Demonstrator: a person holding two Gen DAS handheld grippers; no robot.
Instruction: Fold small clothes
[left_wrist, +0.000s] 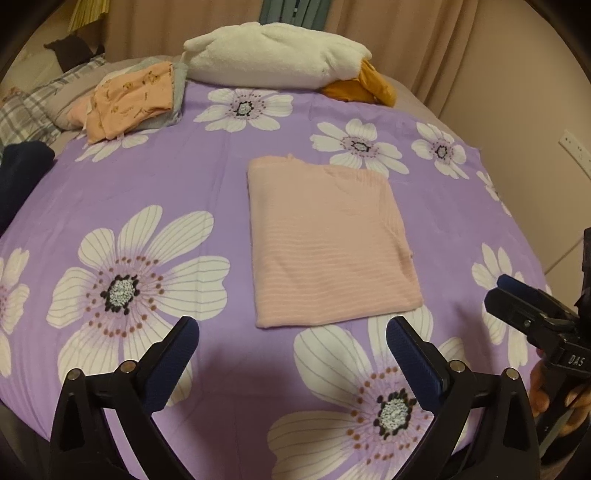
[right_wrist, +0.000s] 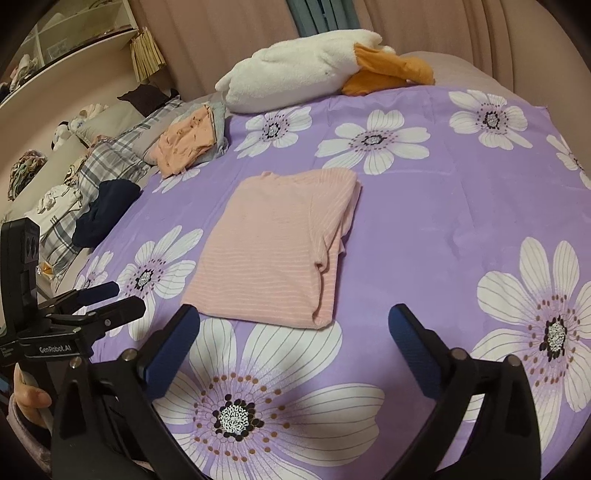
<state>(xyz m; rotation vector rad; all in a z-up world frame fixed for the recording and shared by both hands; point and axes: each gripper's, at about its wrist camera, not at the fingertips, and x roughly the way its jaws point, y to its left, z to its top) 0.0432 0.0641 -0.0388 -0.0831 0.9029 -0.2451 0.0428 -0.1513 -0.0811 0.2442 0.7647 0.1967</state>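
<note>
A pale pink striped garment (left_wrist: 328, 240) lies folded into a flat rectangle on the purple flowered bedspread (left_wrist: 166, 184). My left gripper (left_wrist: 291, 328) hovers just in front of its near edge, open, nothing between the blue pads. The same pink garment (right_wrist: 273, 251) shows in the right wrist view, with a thicker folded edge on its right side. My right gripper (right_wrist: 293, 319) stands open just short of its near edge, empty. Each gripper appears in the other's view: the right gripper (left_wrist: 517, 295) at the right edge, the left gripper (right_wrist: 110, 295) at the left.
A stack of folded clothes with an orange printed piece (left_wrist: 129, 99) on top sits at the far left of the bedspread. A white and orange plush toy (left_wrist: 280, 55) lies along the far edge. A dark navy garment (right_wrist: 103, 210) and plaid bedding (right_wrist: 110, 155) lie to the left.
</note>
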